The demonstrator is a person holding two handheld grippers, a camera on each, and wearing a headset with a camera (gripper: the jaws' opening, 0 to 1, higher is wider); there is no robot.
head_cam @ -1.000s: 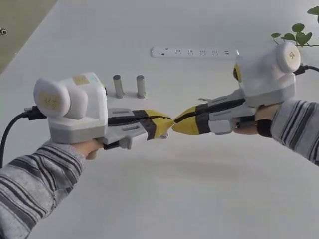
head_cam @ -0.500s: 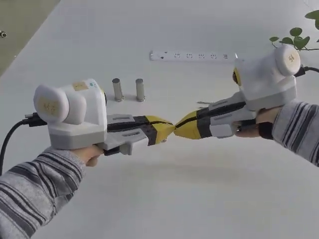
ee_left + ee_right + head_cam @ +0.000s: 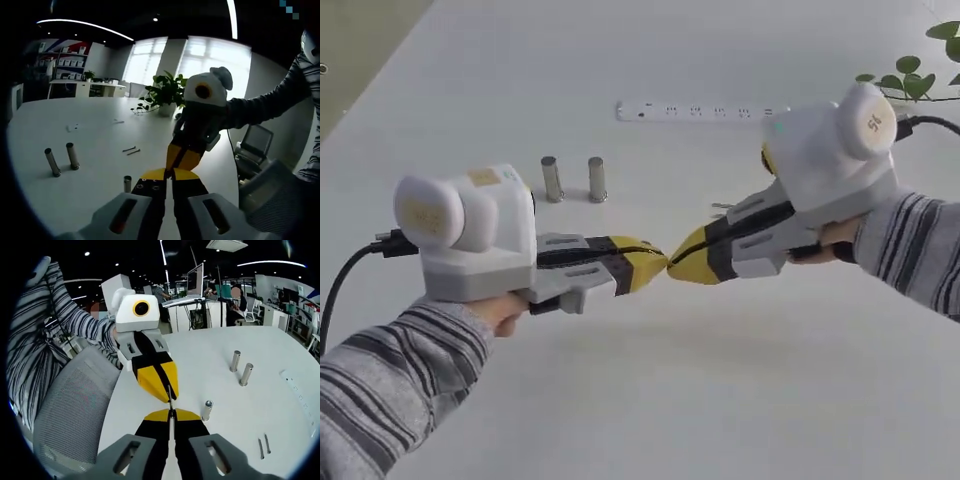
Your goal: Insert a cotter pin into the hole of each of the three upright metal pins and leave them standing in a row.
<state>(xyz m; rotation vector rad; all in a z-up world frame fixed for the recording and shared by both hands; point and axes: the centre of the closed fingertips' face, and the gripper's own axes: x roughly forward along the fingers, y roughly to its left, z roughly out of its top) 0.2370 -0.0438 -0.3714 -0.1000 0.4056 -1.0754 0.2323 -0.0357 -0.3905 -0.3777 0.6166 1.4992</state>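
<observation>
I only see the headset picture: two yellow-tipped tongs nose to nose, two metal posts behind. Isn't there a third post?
Observer: Yes; the left gripper view shows a third post standing apart from the pair, nearer the person.
Visitor: What's between the tips?
Observer: In the right gripper view a thin cotter pin bridges the left tongs and right tongs; which grips it is unclear.
Visitor: Any spares?
Observer: Two more cotter pins lie loose on the table.
</observation>
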